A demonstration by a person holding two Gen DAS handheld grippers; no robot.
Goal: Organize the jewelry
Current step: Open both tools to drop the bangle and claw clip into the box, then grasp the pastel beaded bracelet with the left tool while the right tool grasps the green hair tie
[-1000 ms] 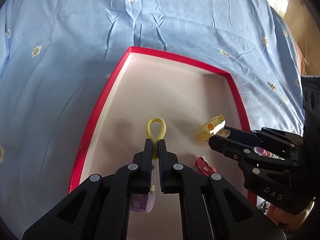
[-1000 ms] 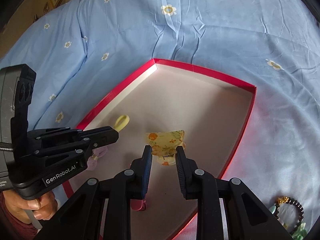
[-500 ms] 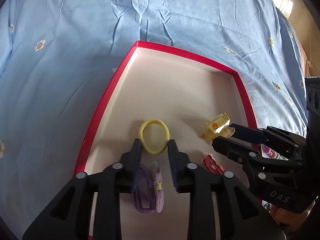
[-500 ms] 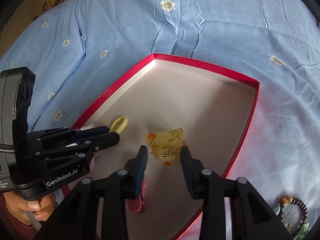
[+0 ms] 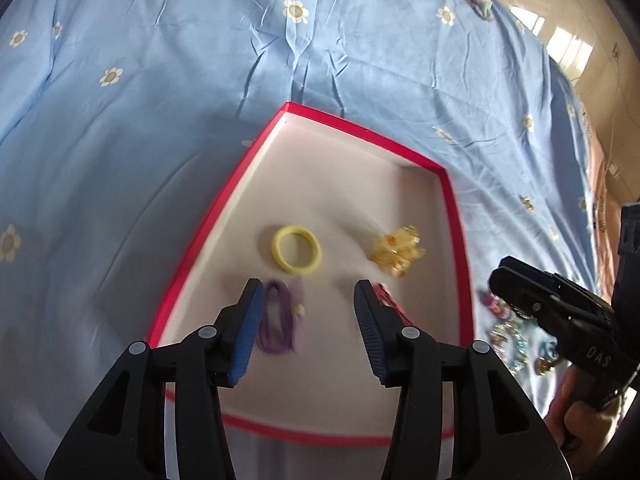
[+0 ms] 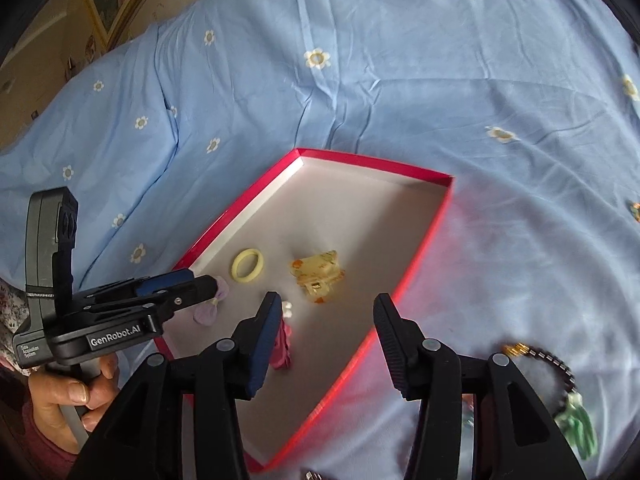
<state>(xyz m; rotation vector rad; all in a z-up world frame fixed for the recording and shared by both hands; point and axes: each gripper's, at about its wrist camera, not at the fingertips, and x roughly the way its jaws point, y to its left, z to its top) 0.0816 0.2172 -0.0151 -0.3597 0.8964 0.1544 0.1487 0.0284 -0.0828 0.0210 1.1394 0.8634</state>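
Observation:
A red-rimmed tray (image 5: 224,204) (image 6: 424,236) lies on the blue bedsheet. In it lie a yellow hair ring (image 5: 296,249) (image 6: 247,265), a yellow floral claw clip (image 5: 398,249) (image 6: 319,274), a purple hair tie (image 5: 280,320) (image 6: 210,304) and a red clip (image 5: 394,306) (image 6: 282,344). My left gripper (image 5: 308,332) is open and empty, raised above the tray's near end. My right gripper (image 6: 324,344) is open and empty, above the tray's near right rim. A dark bead bracelet (image 6: 552,360) lies outside the tray at right.
Several loose jewelry pieces (image 5: 508,332) lie on the sheet right of the tray. A green trinket (image 6: 578,420) lies by the bracelet. The flowered blue sheet (image 5: 160,80) spreads all around; a picture frame and wall show at far left in the right wrist view.
My left gripper let go of the yellow hair ring, opened wide and pulled back. My right gripper released the yellow claw clip, opened and drew back to the right.

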